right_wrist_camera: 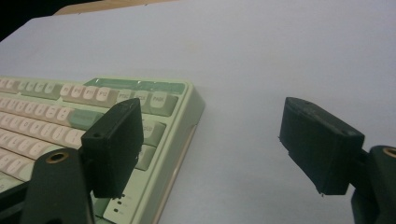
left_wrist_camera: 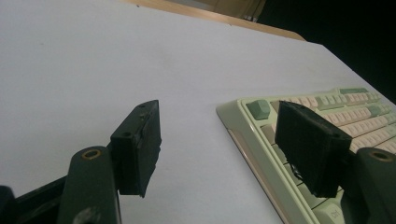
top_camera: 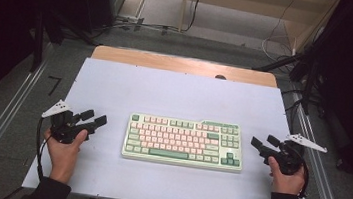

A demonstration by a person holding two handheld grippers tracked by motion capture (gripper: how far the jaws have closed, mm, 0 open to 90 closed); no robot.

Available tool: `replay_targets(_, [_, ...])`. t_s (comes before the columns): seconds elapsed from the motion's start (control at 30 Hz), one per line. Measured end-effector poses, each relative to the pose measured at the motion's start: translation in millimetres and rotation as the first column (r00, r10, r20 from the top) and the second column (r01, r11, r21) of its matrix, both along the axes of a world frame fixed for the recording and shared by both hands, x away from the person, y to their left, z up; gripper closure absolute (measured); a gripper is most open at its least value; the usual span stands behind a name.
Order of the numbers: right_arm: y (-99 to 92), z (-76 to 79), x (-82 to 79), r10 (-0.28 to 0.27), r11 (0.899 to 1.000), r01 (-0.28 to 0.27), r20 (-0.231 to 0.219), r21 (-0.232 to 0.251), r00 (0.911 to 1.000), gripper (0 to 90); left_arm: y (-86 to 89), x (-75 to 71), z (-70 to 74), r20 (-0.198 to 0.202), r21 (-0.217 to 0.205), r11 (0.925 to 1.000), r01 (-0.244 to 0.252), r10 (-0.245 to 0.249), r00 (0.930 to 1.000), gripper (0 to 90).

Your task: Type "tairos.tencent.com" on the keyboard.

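From the high view I see the pale green keyboard with pink and white keycaps (top_camera: 184, 141) lying flat on the white sheet that covers the bench (top_camera: 175, 92), roughly in the middle and nearer my edge, its long side running across in front of me. My left gripper (top_camera: 93, 118) sits just beside the keyboard's left end, and my right gripper (top_camera: 266, 141) just beside its right end; neither touches it. Each is carried in one of my hands, the left hand (top_camera: 64, 148) and the right hand (top_camera: 286, 178), with dark sleeves at the bottom edge. That view also shows the wooden strip of the bench (top_camera: 183, 64) beyond the sheet and cables on the grey floor (top_camera: 221, 44) behind, which the gripper views leave out.

The left gripper view looks low across the sheet: my left jaws stand spread, with bare white sheet between them, and the keyboard's near left corner with its green corner key (left_wrist_camera: 258, 109) shows partly behind the right-hand jaw. Here I can make out single keycaps, which are too small from above.

The right gripper view gives the other end: my right jaws are spread too, nothing between the pads, the left-hand jaw in front of the keyboard's right corner (right_wrist_camera: 163, 112), where the dark green strip along the top edge is plain.
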State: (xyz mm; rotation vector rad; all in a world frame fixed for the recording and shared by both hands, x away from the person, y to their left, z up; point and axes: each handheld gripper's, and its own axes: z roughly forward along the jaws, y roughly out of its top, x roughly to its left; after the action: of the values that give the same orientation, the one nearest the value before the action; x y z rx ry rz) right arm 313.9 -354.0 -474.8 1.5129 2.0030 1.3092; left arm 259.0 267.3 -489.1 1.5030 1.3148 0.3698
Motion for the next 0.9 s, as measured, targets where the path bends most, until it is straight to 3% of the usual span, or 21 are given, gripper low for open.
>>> replay_targets(0.27, [14.3, 7.3, -1.9, 0.041, 0.999, -0.041, -0.002, 0.006, 0.9992, 20.7, -6.3, -0.6, 0.7, 0.004, -0.003, 0.9998, 0.021, -0.021, 0.9998, 32.6])
replay_targets(0.4, [27.1, 11.8, -4.0, 0.067, 0.998, -0.067, 0.013, -0.009, 0.9976, 20.6, -13.2, -1.0, 1.6, 0.008, 0.002, 0.9992, 0.041, -0.041, 0.9991, 32.6])
replay_targets(0.73, [63.3, 14.9, -8.1, 0.146, 0.987, -0.146, -0.006, -0.058, 0.9892, 25.1, -27.2, -4.1, 3.8, 0.019, -0.002, 0.9958, 0.091, -0.091, 0.9956, 32.6])
replay_targets(0.9, [72.6, 14.3, -7.9, 0.169, 0.984, -0.17, -0.023, -0.046, 0.9853, 28.7, -46.9, -1.5, 3.5, 0.011, 0.027, 0.9866, 0.161, -0.161, 0.9869, 33.7])
